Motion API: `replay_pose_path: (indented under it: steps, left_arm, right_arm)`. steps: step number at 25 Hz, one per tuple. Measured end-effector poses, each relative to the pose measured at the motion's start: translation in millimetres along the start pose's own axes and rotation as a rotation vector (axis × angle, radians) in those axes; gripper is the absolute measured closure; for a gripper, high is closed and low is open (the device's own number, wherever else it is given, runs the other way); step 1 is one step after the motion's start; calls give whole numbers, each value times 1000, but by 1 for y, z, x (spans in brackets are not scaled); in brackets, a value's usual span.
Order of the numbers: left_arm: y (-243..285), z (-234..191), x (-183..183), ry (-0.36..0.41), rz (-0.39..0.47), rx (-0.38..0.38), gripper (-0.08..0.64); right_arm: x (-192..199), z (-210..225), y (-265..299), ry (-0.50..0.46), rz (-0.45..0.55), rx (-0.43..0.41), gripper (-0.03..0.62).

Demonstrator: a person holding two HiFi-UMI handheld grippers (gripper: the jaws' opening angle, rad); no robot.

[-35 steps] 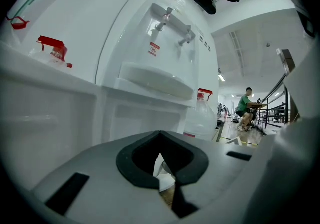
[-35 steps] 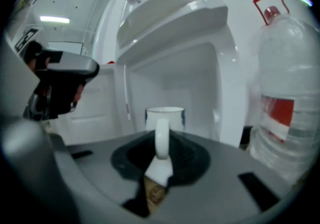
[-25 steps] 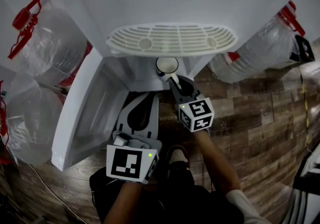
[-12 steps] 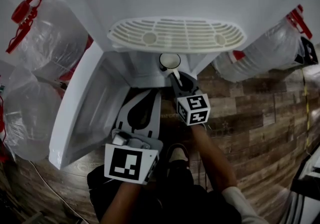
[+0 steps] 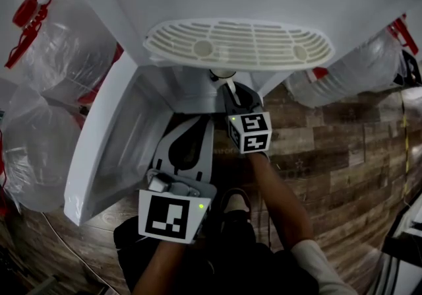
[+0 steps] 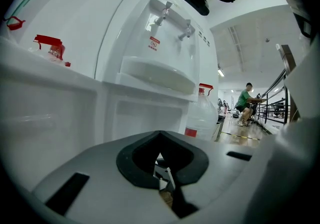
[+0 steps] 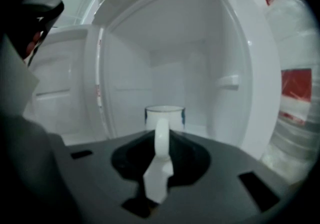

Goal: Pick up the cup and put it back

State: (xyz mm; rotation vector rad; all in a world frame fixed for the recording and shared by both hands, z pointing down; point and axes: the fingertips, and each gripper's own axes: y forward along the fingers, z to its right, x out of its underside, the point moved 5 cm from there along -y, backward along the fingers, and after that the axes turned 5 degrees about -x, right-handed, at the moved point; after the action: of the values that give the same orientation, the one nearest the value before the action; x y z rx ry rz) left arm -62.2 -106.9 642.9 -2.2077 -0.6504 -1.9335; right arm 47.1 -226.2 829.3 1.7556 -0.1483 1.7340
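The right claw pinches the cup by its handle. The handle stands upright between the jaws and the cup's body lies straight ahead of them, mouth up. The claw points into the open cabinet at the foot of the dispenser, tipped slightly down. In the head view the cup is mostly tucked under the drip tray, just inside the cabinet mouth. Whether its base already touches the cabinet floor cannot be told.

The left claw is pressed together with nothing in it. It hangs beside the open door, well back from the cup, so the right hand is the nearer one.

The put-back looks nearly done. What remains is probably to lower the cup onto the cabinet floor, keeping it upright, then release the handle and draw straight back along the handle's line.
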Motion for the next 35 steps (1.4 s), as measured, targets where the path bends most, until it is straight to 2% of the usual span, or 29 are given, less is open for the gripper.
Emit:
replay_pose_path:
  steps: [7,11,15,19,23,28,35]
  left_arm:
    - [-1,-2,-2,9,-3,-10,552]
    - [-3,0,-9,-2,17,-13,552]
    - [-3,0,-6,36,5,-5,552]
    - [-3,-1,-11,-1,12,-18,552]
    - [-8,0,-18,51,32,-11,552]
    - [-8,-4,-14,12,21,-25,552]
    - [-8,-4,-15,12,31,-21,552]
  right_arm:
    - [-9,1,13,-35,15,0,517]
    - [-9,4,19,-25,17,7,517]
    - [-10,5,24,-37,23,10,517]
    - [-9,6,25,-45,24,10,517]
    - [-9,6,28,-50,21,13,517]
    - [-7,6,27,-43,10,4,517]
    - [-5,6,27,-48,-18,15,515]
